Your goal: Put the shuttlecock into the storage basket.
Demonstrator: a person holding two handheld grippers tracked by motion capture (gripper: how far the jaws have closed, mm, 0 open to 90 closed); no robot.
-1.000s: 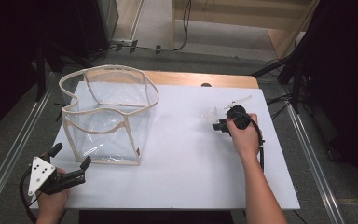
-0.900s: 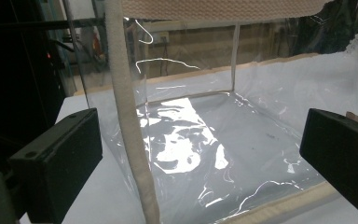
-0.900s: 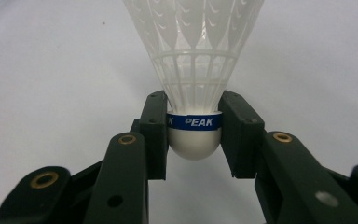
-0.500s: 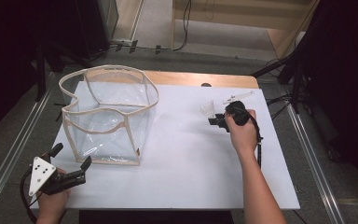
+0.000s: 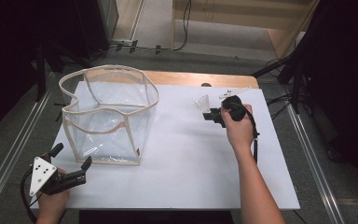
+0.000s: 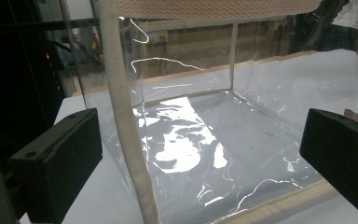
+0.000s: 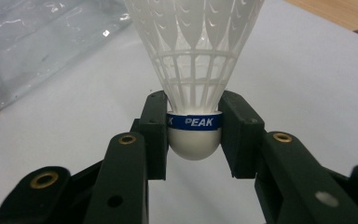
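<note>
Right tool (image 7: 193, 128) clenched on shuttlecock (image 7: 193, 70) by its cork base, skirt pointing away, probably for clean dropping. Left tool (image 6: 205, 154) released, jaws facing the clear bag (image 5: 107, 116) on the bench (image 5: 191, 158), apparently ready to steady it.

A clear plastic bag (image 5: 109, 119) with beige fabric trim stood open on the left of the white worktop (image 5: 191, 158). Beyond the worktop's far wooden edge (image 5: 200, 78), black cables (image 5: 158, 46) lay across the grey floor (image 5: 223, 53).
</note>
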